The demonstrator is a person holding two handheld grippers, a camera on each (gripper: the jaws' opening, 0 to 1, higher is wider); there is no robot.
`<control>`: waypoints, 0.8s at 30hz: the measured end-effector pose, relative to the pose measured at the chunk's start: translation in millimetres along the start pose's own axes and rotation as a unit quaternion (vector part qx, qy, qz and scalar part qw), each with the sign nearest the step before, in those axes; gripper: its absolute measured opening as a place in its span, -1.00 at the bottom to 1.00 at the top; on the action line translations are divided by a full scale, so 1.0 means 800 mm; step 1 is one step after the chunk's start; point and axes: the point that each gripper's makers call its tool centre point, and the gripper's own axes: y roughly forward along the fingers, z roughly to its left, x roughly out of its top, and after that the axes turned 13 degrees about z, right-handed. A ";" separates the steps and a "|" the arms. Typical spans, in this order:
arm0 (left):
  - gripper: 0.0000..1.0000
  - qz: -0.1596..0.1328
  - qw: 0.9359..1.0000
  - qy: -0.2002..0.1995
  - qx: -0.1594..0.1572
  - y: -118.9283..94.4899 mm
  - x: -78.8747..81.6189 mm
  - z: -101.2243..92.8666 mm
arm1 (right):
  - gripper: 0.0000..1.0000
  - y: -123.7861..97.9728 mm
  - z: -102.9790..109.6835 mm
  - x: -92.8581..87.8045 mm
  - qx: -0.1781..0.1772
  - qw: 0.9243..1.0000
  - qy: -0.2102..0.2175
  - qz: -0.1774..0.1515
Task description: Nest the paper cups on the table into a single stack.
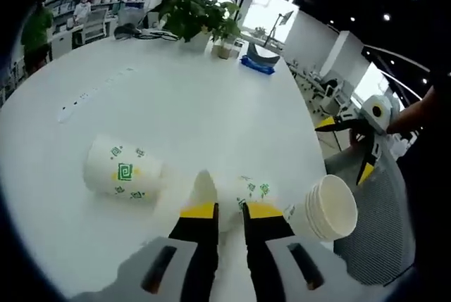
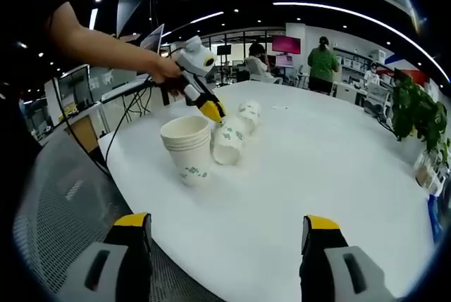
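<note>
Left claw (image 1: 225,207) closed on rim of lying white paper cup with green motif (image 1: 252,193); upright stack of white paper cups (image 2: 187,148) beside it on white bench (image 1: 197,112). Third cup (image 1: 123,170) lies apart. Right claw (image 2: 229,235) wide open, empty. Advice: lift, level cup, seat squarely.

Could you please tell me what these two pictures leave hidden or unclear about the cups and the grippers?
- Left gripper view: the left gripper covers part of the tipped cup; whether the jaws pinch it is unclear.
- Right gripper view: the stack sits too far off to count its cups.
- Right gripper view: the far cup is too small to read.
- The right gripper has its tips cut off by the bottom edge.
</note>
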 end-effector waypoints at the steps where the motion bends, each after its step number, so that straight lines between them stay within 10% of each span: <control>1: -0.89 -0.002 1.000 -0.002 -0.006 0.001 0.001 -0.001 | 0.77 0.000 0.000 0.000 -0.001 1.000 -0.001 0.000; 14: -1.00 -0.040 0.995 -0.036 -0.083 0.011 0.004 -0.027 | 0.74 0.000 -0.001 -0.002 -0.007 1.000 -0.003 0.007; 24: -1.00 -0.069 0.995 -0.034 -0.066 -0.009 0.015 -0.032 | 0.74 -0.001 -0.001 0.000 -0.009 1.000 -0.006 0.002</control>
